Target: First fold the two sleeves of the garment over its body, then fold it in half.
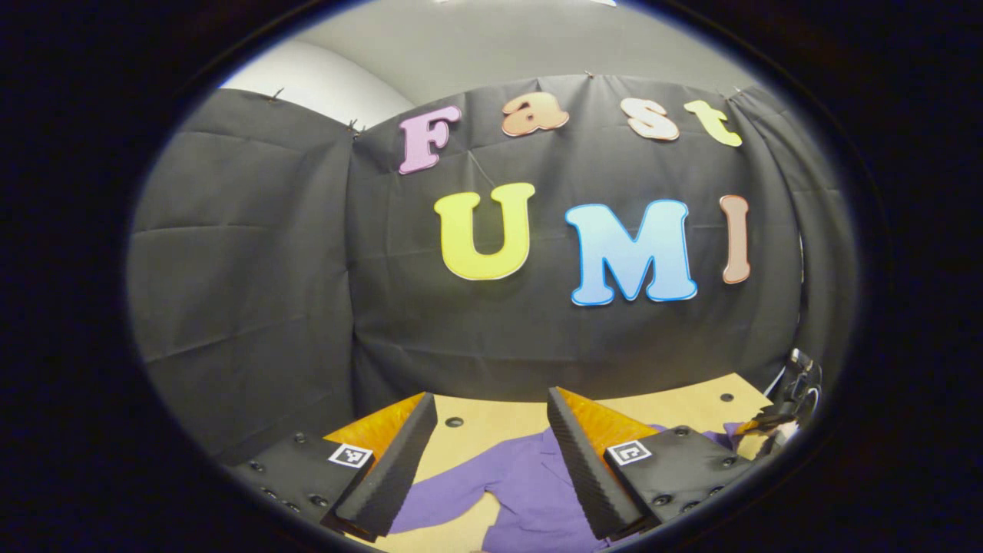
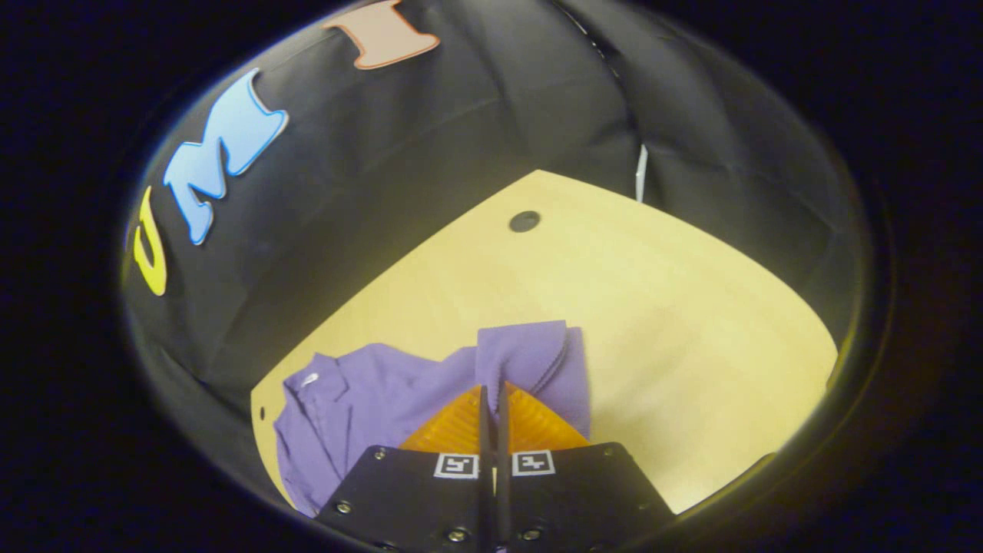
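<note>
Tabletop (image 2: 676, 307) wood lies bare to the right of and beyond the purple garment (image 2: 369, 399) in the right gripper view, running out to a curved edge against the black cloth wall (image 2: 399, 153), with a dark round hole (image 2: 524, 221) near the far edge. The right gripper (image 2: 491, 392) has its fingers closed together, pinching a doubled purple sleeve (image 2: 530, 357) that stands up between their tips. From there the shirt stretches away leftward, collar (image 2: 311, 380) toward the table's left edge, so its long axis seems to run left to right across the view.

In the left gripper view the left gripper (image 1: 491, 445) is spread wide and holds nothing, poised above the garment (image 1: 530, 491), whose other sleeve (image 1: 441, 499) trails off to the left. At the far right edge sits what is probably the other gripper (image 1: 776, 426), too distorted to be sure.
</note>
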A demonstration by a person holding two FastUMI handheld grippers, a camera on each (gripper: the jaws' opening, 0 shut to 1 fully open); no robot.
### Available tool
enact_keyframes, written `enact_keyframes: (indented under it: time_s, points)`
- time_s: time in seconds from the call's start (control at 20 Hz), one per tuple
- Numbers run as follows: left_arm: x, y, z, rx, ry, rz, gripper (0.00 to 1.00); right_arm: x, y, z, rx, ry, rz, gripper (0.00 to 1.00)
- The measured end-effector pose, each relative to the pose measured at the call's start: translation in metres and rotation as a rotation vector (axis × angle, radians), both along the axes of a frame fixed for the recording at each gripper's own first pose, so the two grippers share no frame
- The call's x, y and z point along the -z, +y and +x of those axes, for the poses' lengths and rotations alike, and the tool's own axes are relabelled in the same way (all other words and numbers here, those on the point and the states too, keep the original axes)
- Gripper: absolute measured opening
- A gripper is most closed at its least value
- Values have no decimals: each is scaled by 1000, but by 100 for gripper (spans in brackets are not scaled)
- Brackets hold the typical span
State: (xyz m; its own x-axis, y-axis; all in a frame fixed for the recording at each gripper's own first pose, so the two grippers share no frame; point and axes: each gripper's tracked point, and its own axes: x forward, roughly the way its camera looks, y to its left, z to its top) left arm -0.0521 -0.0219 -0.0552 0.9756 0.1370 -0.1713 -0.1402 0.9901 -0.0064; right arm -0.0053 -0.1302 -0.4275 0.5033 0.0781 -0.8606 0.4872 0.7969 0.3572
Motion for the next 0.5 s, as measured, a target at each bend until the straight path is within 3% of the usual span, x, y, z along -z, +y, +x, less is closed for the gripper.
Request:
enact_keyframes:
  time_s: [0.5]
  points:
    - [19, 80, -24, -76, 26, -18, 95, -51, 180, 23, -147, -106, 204, 2]
